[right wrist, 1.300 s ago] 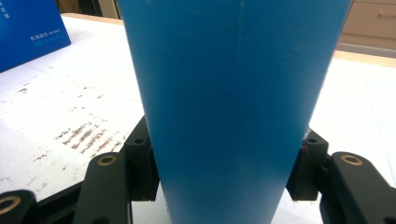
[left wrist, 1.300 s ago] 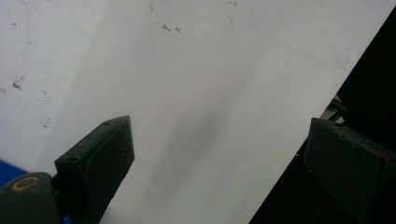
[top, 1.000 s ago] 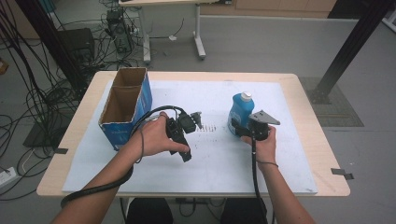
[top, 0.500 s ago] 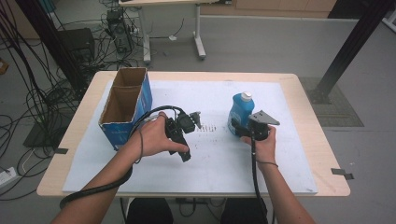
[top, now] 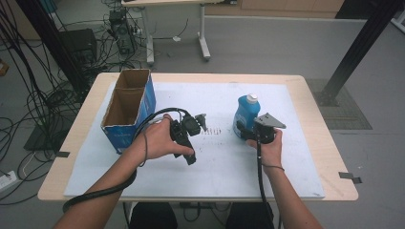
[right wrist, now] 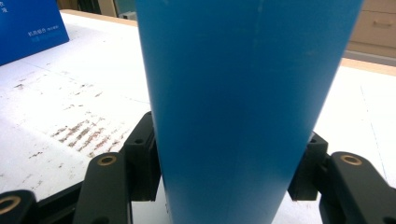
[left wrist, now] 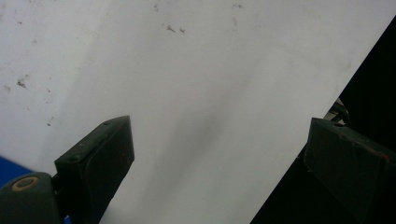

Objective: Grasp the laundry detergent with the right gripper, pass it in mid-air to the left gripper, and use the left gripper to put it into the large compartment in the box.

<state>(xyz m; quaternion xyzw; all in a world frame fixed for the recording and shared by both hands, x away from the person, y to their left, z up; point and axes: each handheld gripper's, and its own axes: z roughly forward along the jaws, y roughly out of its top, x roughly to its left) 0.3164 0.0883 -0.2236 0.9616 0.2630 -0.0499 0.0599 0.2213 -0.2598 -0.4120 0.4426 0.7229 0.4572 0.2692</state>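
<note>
Lab: cable tangles [top: 33, 90], bare floor [top: 267, 47]

Between the black pads of the right gripper [right wrist: 224, 163] stands a plain blue bottle [top: 245, 114] with a white cap [top: 252, 98]. Left of the left gripper [top: 198, 123], the cardboard box [top: 128, 109] is blue outside, brown inside. The white mat [top: 229, 162] beneath carries brown speckles.

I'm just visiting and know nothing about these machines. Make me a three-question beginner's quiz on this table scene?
1. True or false: the right gripper is clamped on the blue bottle.
2. The cardboard box is: A) lying on its side, B) standing with its top open, C) taped shut.
3. What lies between the jaws of the left gripper?

Key: 1 true. 2 B. 3 Nothing; the white table cover lies beyond them.
</note>
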